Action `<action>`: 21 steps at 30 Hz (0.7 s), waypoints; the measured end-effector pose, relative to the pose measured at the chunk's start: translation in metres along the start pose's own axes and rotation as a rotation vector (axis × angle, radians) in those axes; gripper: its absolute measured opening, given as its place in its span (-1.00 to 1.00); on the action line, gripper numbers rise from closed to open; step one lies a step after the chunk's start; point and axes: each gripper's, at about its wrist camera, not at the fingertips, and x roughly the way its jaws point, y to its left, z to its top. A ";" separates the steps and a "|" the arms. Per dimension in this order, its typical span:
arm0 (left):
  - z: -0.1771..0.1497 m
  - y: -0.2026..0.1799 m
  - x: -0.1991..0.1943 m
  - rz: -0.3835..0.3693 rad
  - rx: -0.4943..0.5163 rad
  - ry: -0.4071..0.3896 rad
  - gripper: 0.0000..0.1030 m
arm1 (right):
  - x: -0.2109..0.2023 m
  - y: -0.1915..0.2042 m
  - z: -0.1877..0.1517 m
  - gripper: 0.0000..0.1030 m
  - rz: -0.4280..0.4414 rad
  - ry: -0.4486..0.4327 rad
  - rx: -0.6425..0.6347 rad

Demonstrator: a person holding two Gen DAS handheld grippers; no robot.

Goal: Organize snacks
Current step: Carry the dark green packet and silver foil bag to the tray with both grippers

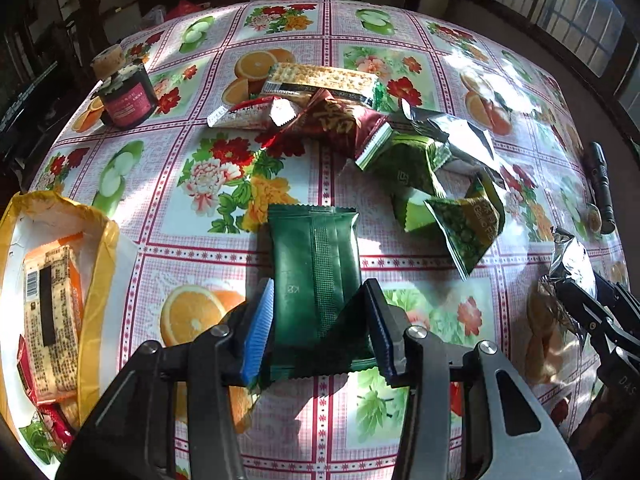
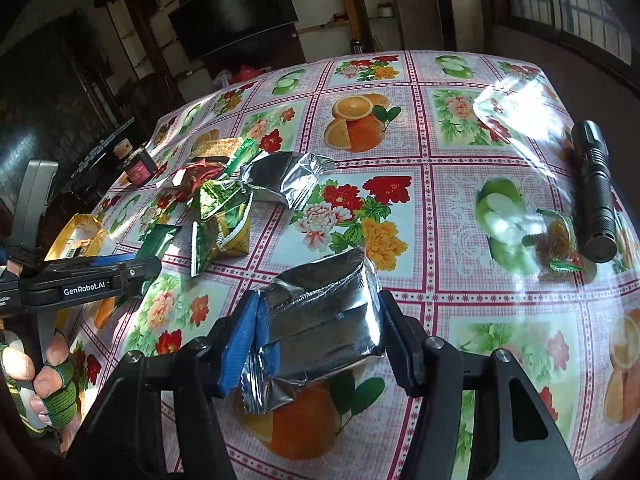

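My left gripper [image 1: 320, 320] is shut on a dark green snack packet [image 1: 316, 276] just above the floral tablecloth; it also shows in the right wrist view [image 2: 160, 242]. My right gripper [image 2: 316, 340] is shut on a silver foil packet [image 2: 320, 320], also seen in the left wrist view [image 1: 568, 260]. A yellow-rimmed bag [image 1: 96, 280] with cracker packs inside lies at the left. A pile of loose snack packets [image 1: 360, 120] lies mid-table, also seen in the right wrist view [image 2: 240, 200].
A dark jam jar [image 1: 128, 96] with a small roll on its lid stands at the far left. A black flashlight [image 2: 596, 192] and a small wrapped candy [image 2: 558, 240] lie at the right edge. Dark furniture surrounds the table.
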 end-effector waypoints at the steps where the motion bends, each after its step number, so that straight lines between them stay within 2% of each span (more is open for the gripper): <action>1: -0.009 -0.003 -0.007 0.007 0.008 -0.005 -0.10 | -0.007 0.003 -0.005 0.15 0.008 -0.005 -0.001; 8: -0.061 -0.009 -0.049 0.003 0.003 -0.043 -0.10 | -0.037 0.027 -0.036 0.15 0.056 -0.009 -0.019; 21: -0.102 0.013 -0.086 0.048 -0.031 -0.094 -0.10 | -0.056 0.065 -0.055 0.15 0.103 -0.016 -0.081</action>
